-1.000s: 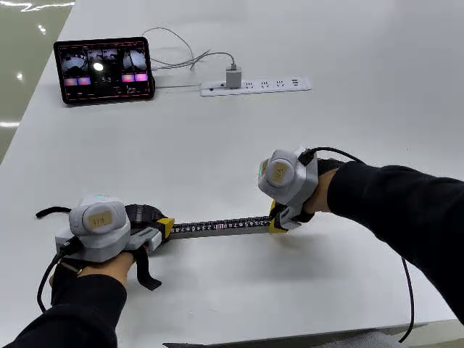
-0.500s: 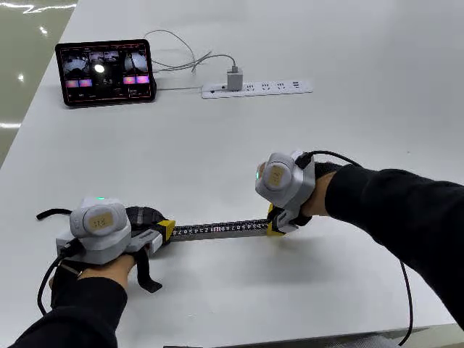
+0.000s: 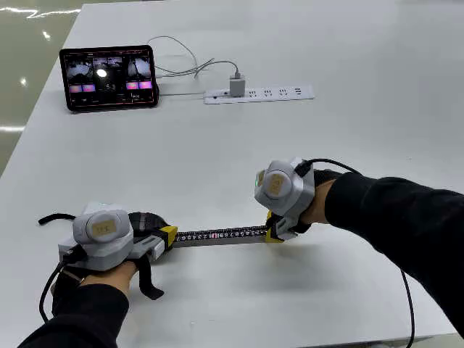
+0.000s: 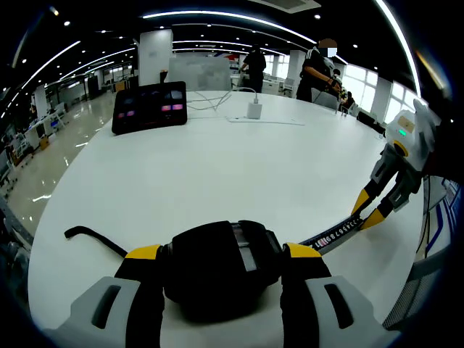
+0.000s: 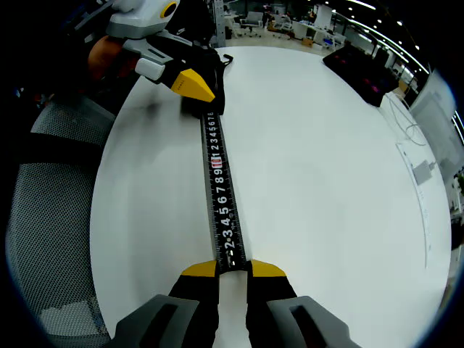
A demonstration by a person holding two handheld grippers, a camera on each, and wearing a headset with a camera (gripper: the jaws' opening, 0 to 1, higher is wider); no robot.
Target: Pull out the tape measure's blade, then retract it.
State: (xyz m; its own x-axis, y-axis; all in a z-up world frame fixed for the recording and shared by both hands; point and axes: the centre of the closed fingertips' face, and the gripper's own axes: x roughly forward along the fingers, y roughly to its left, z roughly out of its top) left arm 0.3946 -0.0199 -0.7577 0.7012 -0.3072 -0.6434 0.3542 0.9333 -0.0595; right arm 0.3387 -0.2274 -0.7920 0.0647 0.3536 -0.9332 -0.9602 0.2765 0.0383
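A wide white tabletop (image 3: 348, 130) carries everything. At its far left a dark tablet (image 3: 109, 77) stands propped with its screen lit, and to the tablet's right a white power strip (image 3: 268, 93) lies flat, with a small charger (image 3: 236, 85) plugged into its left end and thin cables looping off toward the tablet. The person's dark sleeves come in from the near edge, one on each side. The left claw (image 3: 163, 235) sits low on the near left of the tabletop, clenched around the black tape measure (image 3: 145, 221); in the left gripper view its yellow-tipped jaws press against both sides of the rounded body (image 4: 217, 264). The right claw (image 3: 272, 230) rests to the right, near the middle of the tabletop, its jaws closed on the free end of the blade (image 3: 221, 234). The blade lies flat on the tabletop, stretched straight between the two claws, and the right gripper view shows its printed numbers running away from the jaws toward the tape measure (image 5: 220, 196). A thin black strap (image 3: 54, 217) trails on the tabletop to the left of the left claw.
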